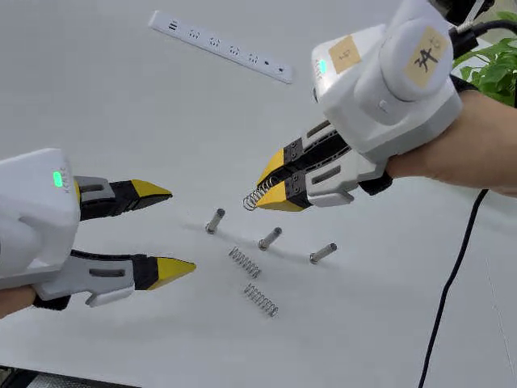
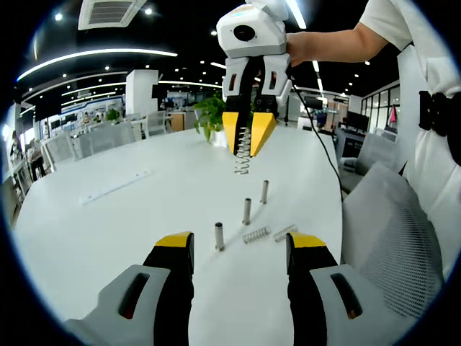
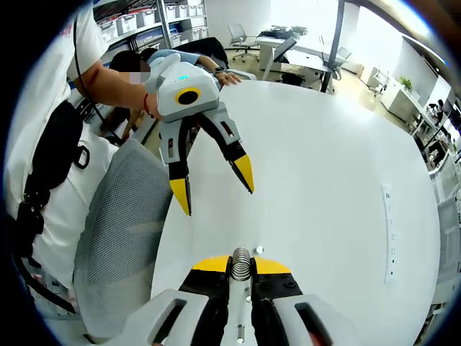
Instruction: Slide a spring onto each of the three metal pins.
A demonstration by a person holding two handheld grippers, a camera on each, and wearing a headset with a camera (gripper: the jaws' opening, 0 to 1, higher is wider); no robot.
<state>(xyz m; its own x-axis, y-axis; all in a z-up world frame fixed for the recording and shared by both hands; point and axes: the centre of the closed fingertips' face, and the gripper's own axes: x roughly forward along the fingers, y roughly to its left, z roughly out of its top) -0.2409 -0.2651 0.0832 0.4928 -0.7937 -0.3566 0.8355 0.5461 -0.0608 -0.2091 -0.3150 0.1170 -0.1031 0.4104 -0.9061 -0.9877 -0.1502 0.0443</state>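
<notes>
Three short metal pins stand on the white table: the left pin [image 1: 215,220], the middle pin [image 1: 270,238] and the right pin [image 1: 322,253]. None of them carries a spring. My right gripper [image 1: 268,191] hovers above and behind the middle pin, shut on a spring [image 1: 252,198] that sticks out past its yellow tips. The left gripper view shows that spring [image 2: 243,155] hanging down over the pins [image 2: 247,211]. Two loose springs [image 1: 243,262] [image 1: 261,299] lie in front of the pins. My left gripper [image 1: 178,229] is open and holds nothing, left of the pins.
A white power strip [image 1: 220,46] lies at the far side of the table. A black cable [image 1: 452,283] runs down the right side, near a green plant [image 1: 497,65]. A grey mesh chair [image 3: 115,238] stands beside the table edge.
</notes>
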